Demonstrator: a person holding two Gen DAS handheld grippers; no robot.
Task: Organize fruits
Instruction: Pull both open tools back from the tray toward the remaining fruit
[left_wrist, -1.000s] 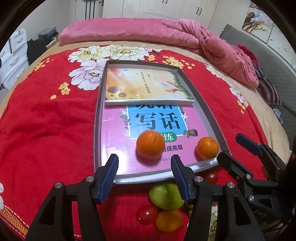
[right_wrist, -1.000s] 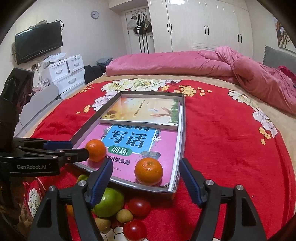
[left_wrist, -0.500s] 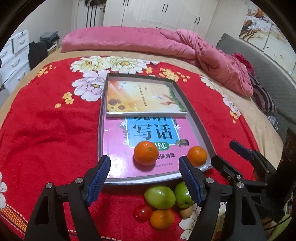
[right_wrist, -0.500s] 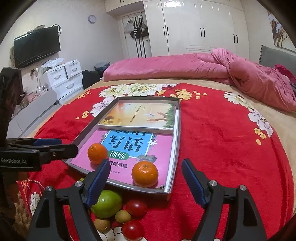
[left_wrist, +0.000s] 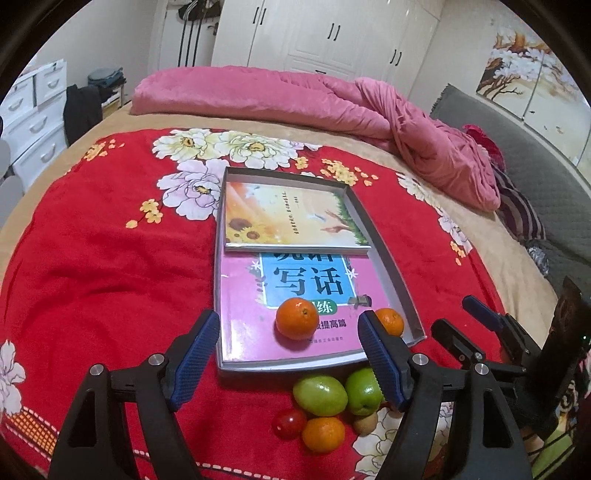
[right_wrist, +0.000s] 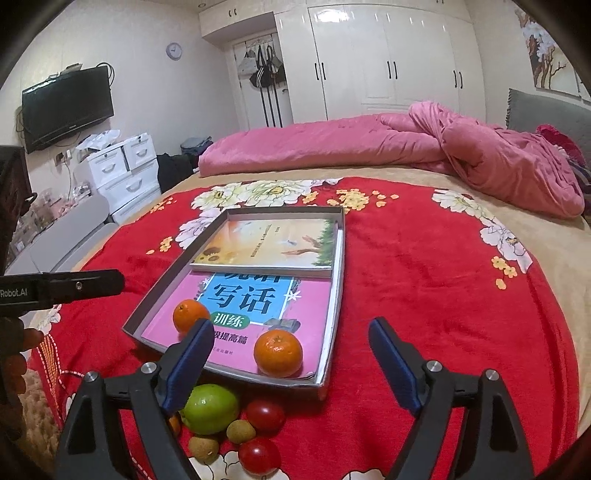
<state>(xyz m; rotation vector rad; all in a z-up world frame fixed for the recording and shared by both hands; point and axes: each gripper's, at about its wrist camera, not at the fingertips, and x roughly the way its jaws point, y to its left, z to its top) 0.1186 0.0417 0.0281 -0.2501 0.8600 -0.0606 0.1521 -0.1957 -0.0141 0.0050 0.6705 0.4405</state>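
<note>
On the red blanket (left_wrist: 92, 258), grey tray (left_wrist: 402, 295) holds two oranges: left (left_wrist: 297, 318), right (left_wrist: 389, 320). Loose pile (left_wrist: 325, 406) in front remains. Left gripper (left_wrist: 290, 363) has widened and risen, jaws apart, empty; right gripper (right_wrist: 291, 363) jaws opening, nothing between.

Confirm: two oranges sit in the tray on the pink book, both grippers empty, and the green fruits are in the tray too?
Not quite. The green fruits lie on the red blanket just outside the tray, as the left wrist view shows. The two oranges are on the pink book, and both grippers are empty.
</note>
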